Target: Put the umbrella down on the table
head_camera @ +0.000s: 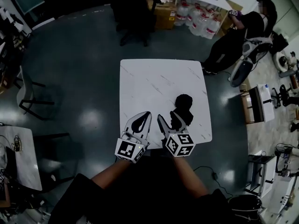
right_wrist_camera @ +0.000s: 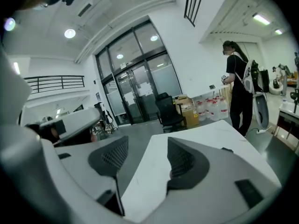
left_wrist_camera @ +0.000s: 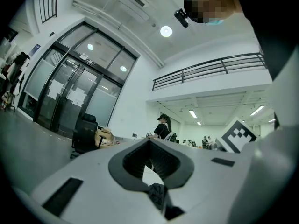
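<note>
Head cam sits high over the white table (head_camera: 154,83), looking steeply down; left gripper (head_camera: 147,114) and right gripper (head_camera: 168,117) show at frame bottom, v. close. Left gripper cam rides low and faces level along its jaws twd glass doors (left_wrist_camera: 70,97). Right gripper cam tilts slightly down across the tabletop (same doors behind). Head & right views share the tabletop; all 3 share the black office chair (head_camera: 135,15) and standing person (head_camera: 233,31).

My count from the remote desk:
I see one worktop (head_camera: 159,78), one umbrella (head_camera: 183,102), two tools, left tool (head_camera: 146,115) and right tool (head_camera: 169,118), one person (head_camera: 236,34).
</note>
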Demonstrator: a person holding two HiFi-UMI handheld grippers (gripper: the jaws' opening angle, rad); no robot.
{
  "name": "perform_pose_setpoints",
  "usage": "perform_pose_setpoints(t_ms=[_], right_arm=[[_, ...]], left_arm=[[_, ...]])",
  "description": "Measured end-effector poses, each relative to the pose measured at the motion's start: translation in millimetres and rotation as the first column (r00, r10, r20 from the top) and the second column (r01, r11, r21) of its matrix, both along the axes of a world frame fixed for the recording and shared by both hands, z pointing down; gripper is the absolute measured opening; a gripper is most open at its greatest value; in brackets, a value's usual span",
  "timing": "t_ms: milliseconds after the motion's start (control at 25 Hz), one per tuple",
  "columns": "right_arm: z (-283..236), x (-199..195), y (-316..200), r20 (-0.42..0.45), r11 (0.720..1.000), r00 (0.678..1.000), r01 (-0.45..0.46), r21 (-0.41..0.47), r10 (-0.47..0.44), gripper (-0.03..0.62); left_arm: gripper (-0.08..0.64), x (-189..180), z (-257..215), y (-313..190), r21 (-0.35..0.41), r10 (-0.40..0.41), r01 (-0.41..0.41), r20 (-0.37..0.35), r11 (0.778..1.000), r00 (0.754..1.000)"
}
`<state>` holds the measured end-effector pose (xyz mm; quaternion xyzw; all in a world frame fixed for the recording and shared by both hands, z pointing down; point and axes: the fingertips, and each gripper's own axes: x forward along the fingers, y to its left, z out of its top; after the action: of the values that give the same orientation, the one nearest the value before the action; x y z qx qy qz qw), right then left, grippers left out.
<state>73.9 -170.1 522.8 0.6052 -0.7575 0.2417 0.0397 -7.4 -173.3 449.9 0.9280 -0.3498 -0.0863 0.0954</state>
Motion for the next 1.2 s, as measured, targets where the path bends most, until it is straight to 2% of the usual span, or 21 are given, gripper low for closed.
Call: perform_pose_setpoints(t_ms=[240,400,640,960,1200], right_arm=[[-20,-43,14,-0.100,0.997,0.995,0.003,0.081,0.005,0.133],[-38,-65,23,-0.101,0.990,0.995,0.000,0.139,0.014,0.049],[-59,-91,35,-0.135,0.975,0.990,0.001,0.223,0.029,0.041],[-68,-110,43,-0.194,0.960,0.981,0.028,0.278,0.028,0.038],[-80,-127,46,-0.229,0.948,0.973,0.047,0.314,0.028,0.021]], left_arm=[[0.006,-27,0,13,0.019,0.001,-0.001,0.014,1.000,1.000],[0.008,-45,-11,18,0.049,-0.011,0.009,0.030,0.999,1.000],[0.006,-67,-11,25,0.075,-0.042,0.038,0.060,0.996,0.997],[0.006,-83,-14,33,0.125,-0.066,0.056,0.080,0.991,0.995],[0.008,-96,-25,34,0.135,-0.080,0.068,0.086,0.988,0.993]])
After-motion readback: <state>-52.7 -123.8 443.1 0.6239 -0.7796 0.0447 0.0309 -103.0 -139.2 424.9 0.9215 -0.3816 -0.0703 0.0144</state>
